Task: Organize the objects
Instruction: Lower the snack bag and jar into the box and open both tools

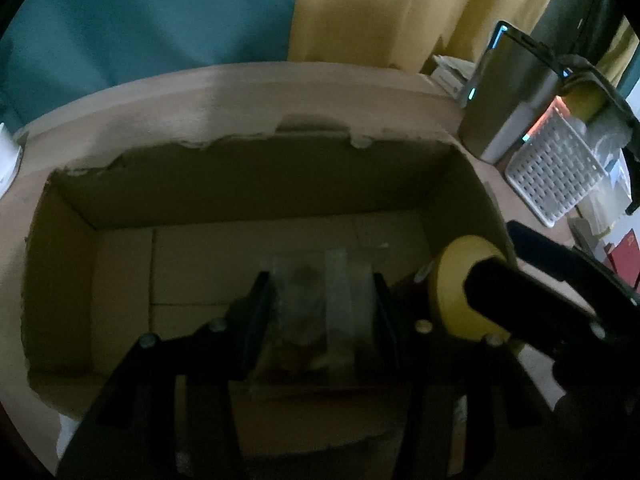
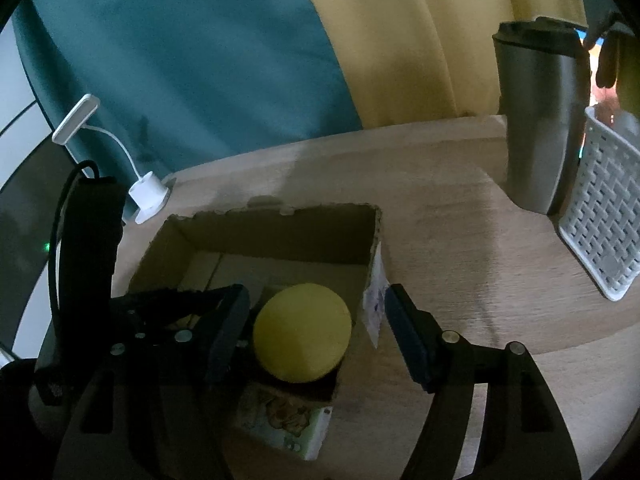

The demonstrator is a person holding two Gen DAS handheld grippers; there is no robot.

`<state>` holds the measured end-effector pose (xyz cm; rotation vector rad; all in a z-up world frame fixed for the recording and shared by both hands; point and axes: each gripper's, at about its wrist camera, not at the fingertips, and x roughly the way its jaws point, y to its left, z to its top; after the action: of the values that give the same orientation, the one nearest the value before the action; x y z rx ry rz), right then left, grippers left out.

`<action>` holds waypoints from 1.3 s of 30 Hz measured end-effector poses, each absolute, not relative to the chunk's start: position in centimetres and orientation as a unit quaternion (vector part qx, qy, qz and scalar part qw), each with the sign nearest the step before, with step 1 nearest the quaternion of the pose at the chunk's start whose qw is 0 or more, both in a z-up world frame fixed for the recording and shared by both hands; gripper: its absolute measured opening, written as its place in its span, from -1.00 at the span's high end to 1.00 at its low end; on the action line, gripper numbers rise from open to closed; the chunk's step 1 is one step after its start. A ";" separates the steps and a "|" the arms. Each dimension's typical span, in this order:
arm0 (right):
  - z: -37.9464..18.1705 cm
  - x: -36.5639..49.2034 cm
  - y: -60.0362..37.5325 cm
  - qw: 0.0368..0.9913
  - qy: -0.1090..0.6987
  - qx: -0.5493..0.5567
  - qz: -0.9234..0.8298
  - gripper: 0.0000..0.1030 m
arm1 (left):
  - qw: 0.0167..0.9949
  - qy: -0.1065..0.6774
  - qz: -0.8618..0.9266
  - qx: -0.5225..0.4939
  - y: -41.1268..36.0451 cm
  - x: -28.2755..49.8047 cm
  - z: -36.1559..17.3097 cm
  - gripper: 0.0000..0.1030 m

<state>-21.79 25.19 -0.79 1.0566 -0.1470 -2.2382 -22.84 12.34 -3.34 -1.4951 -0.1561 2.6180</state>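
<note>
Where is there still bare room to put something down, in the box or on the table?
Box: floor free at the left and back walls; crowded near the right wall, by the yellow ball and clear packet. Table: bare between box, tumbler and white basket.

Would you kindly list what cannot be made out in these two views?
- Left wrist view: the clear packet between the left tongs is blurred; its contents are unreadable.
- Right wrist view: the yellow lid hides what it caps.
- Right wrist view: the white basket is cut off by the edge.
</note>
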 end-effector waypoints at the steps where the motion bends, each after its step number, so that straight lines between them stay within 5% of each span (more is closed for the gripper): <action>1: -0.8 -22.0 25.3 0.325 -0.058 0.403 -0.853 -0.42 | 0.061 -0.052 0.865 -0.495 12.3 -22.9 -3.4 0.03; 35: 0.4 -20.6 25.1 0.305 -0.055 0.385 -0.870 -0.43 | 0.068 -0.055 0.883 -0.461 10.1 -19.8 -1.0 -0.09; 39: 0.9 -20.1 25.6 0.291 -0.059 0.380 -0.876 -0.63 | 0.068 -0.059 0.888 -0.451 9.6 -19.1 -0.4 -0.09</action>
<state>-20.12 25.63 0.91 1.0123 -0.1564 -2.3359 -19.11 9.58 -0.44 -1.3590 -0.1778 2.6749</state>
